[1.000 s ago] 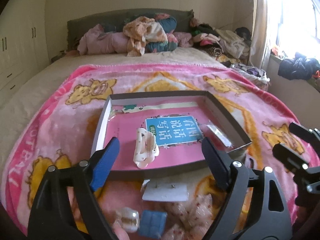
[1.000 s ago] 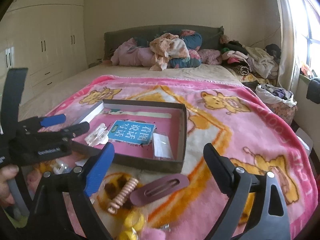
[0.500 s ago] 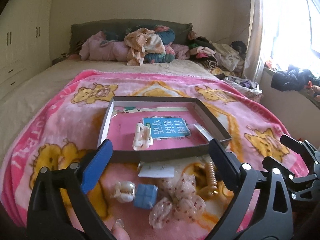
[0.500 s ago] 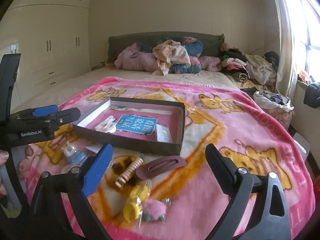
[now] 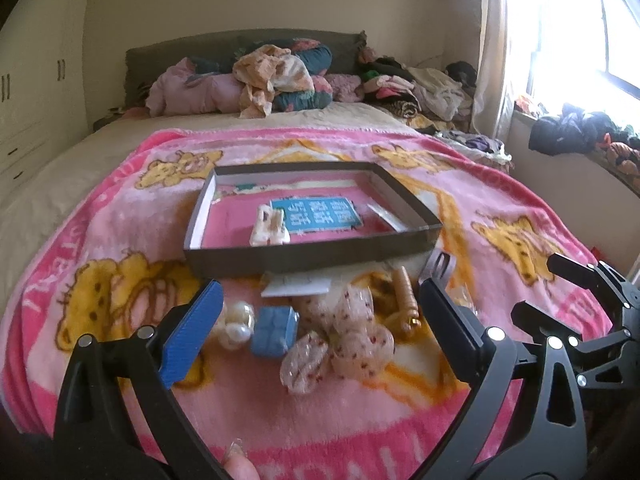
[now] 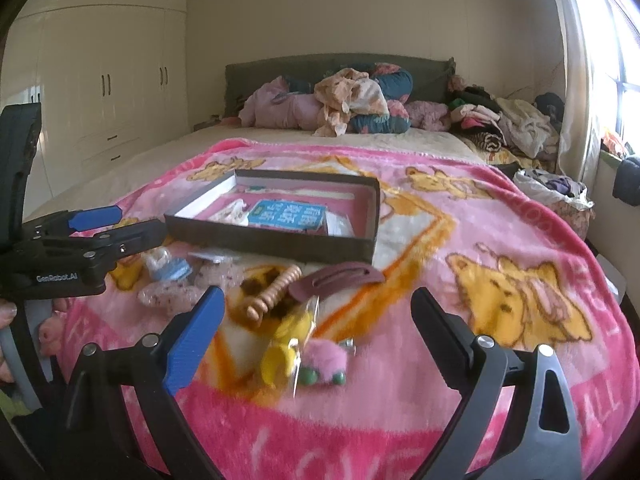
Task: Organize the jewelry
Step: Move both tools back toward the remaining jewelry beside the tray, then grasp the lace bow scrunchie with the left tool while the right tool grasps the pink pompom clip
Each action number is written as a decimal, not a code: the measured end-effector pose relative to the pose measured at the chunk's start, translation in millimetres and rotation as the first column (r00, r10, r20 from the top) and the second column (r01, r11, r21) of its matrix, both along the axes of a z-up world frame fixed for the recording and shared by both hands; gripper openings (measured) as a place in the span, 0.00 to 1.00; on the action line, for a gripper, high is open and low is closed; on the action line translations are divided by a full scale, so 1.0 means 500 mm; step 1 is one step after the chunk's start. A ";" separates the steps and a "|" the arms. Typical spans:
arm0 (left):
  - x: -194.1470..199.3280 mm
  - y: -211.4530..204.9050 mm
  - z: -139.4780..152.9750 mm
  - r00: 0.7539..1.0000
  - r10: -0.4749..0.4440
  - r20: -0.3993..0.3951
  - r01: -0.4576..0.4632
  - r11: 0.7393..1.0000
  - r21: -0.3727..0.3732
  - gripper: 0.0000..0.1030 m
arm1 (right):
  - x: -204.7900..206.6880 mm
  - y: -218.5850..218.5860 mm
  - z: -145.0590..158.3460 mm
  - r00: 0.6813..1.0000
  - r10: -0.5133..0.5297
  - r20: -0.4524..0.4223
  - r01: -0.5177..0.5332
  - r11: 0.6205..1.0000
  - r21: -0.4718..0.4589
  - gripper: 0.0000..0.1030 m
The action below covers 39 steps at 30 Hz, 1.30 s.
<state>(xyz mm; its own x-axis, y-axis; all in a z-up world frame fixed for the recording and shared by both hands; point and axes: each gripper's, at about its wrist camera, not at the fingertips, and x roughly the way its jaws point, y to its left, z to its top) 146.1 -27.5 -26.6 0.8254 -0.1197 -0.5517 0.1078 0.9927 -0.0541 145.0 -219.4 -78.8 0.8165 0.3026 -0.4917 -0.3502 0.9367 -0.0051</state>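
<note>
- Left gripper [image 5: 318,320]: jaws just spread wide, released, nothing between the pads; it hovers over the pink blanket [image 5: 100,240].
- Before it, left to right: pearl clip [image 5: 237,322], blue clip [image 5: 275,331], dotted sheer bow [image 5: 344,340], gold spiral tie [image 5: 406,298].
- White card [image 5: 298,285] lies against the wall of the dark tray [image 5: 312,259]; inside the tray, a cream claw clip [image 5: 269,227].
- Right gripper [image 6: 316,326]: wide apart, empty, above a yellow clip [image 6: 285,344] and pink fuzzy clip [image 6: 322,362]; maroon snap clip [image 6: 338,278] just beyond.
</note>
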 end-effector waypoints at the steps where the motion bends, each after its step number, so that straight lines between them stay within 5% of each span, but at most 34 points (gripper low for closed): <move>1: -0.003 -0.002 -0.005 1.000 -0.004 -0.004 0.004 1.000 0.003 0.87 | -0.002 -0.003 -0.006 1.000 -0.002 -0.006 0.002 1.000 0.002 0.89; 22: -0.005 -0.047 -0.087 0.991 -0.086 -0.104 0.089 0.996 0.022 0.84 | 0.009 -0.068 -0.093 0.984 -0.101 -0.145 0.106 0.994 0.024 0.85; 29: 0.025 -0.067 -0.104 0.989 -0.080 -0.125 0.089 0.993 0.071 0.67 | 0.041 -0.051 -0.134 0.975 -0.087 -0.206 0.081 0.996 -0.039 0.79; 36: 0.051 -0.069 -0.127 0.983 -0.062 -0.173 0.079 0.993 0.091 0.17 | 0.065 -0.018 -0.141 0.977 -0.028 -0.211 0.017 0.998 -0.057 0.79; 39: 0.049 -0.061 -0.125 0.981 -0.073 -0.179 0.086 0.994 0.064 0.11 | 0.077 -0.010 -0.142 0.977 -0.021 -0.213 0.008 0.998 -0.061 0.75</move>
